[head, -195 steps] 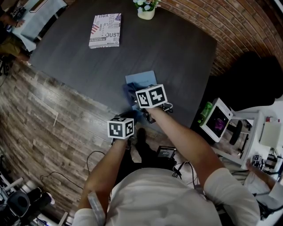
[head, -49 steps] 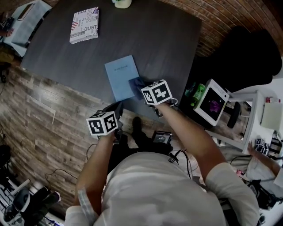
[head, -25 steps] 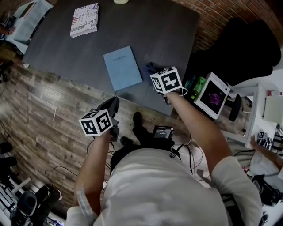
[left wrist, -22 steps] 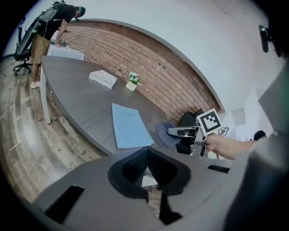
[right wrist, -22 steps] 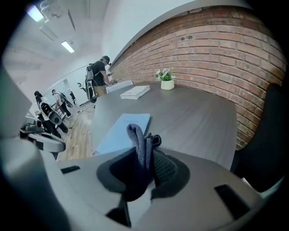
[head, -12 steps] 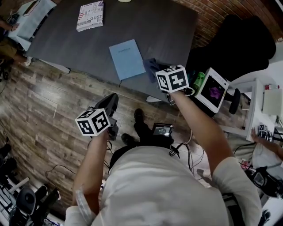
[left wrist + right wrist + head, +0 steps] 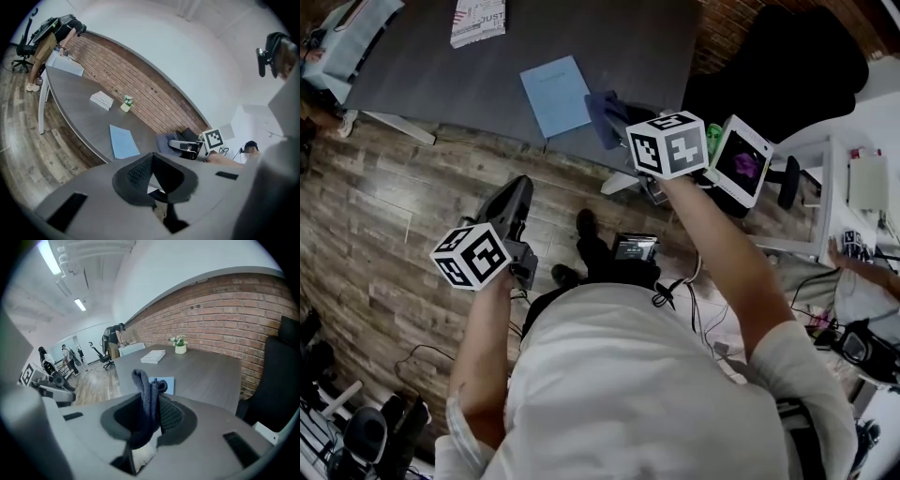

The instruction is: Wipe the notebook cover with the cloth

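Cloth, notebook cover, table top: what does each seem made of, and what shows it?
Cloth: soft dark-blue fabric, probably fleece or microfibre; it folds limply in the right gripper. Notebook cover: light blue, matte, likely card or paper; flat, no glare. Table top: dark grey, matte, possibly laminate; even surface.

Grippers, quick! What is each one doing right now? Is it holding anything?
Left gripper: shut, with nothing between its jaws.
Right gripper: shut on the dark blue cloth.

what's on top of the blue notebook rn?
Nothing: the notebook cover shows bare. The cloth is clamped in the right gripper, clear of it. What's beneath the notebook is covered.
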`<move>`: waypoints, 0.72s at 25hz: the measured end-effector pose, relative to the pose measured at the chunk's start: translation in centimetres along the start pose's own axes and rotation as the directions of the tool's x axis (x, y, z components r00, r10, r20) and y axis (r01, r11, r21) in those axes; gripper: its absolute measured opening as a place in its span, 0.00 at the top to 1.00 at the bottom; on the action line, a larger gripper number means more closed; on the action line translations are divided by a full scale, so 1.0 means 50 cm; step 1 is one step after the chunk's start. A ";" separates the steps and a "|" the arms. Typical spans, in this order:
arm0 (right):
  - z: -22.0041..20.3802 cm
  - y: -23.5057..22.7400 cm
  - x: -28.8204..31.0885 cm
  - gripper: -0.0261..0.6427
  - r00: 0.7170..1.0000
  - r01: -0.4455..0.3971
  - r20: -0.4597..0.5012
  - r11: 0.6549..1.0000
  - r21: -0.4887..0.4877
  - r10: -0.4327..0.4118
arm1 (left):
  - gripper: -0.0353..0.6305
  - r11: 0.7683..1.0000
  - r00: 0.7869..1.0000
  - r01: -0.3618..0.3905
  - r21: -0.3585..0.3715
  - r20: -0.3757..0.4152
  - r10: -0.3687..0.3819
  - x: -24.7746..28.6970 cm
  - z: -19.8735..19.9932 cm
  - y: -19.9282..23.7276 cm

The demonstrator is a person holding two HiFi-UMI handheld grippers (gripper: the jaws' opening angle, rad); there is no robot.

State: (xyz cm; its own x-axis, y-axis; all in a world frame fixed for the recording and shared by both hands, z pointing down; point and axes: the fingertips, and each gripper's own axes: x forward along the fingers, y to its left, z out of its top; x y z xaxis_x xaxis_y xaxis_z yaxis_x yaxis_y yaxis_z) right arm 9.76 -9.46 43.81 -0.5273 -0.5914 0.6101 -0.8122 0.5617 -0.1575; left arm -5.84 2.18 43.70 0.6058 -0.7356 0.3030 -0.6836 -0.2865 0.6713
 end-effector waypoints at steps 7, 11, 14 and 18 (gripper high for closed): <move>0.019 0.081 -0.095 0.83 0.994 -0.039 0.104 0.999 0.021 0.036 | 0.94 0.996 0.994 0.078 0.036 0.080 -0.081 -0.093 0.021 -0.076; 0.026 0.146 -0.161 0.83 0.982 -0.073 0.177 0.997 0.018 0.068 | 0.94 0.990 0.984 0.122 0.067 0.119 -0.130 -0.156 0.029 -0.118; 0.023 0.197 -0.209 0.83 0.974 -0.094 0.209 0.996 -0.003 0.092 | 0.94 0.984 0.978 0.148 0.099 0.130 -0.160 -0.200 0.029 -0.146; 0.012 0.247 -0.256 0.83 0.967 -0.115 0.225 0.993 -0.030 0.119 | 0.94 0.977 0.973 0.165 0.132 0.143 -0.184 -0.245 0.027 -0.173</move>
State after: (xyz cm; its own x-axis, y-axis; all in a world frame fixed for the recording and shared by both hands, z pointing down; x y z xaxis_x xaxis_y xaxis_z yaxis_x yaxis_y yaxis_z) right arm 6.33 4.71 33.60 -0.6629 -0.6353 0.3961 -0.7381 0.6432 -0.2036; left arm -7.91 12.86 33.25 0.6567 -0.7504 0.0750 -0.6217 -0.4824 0.6171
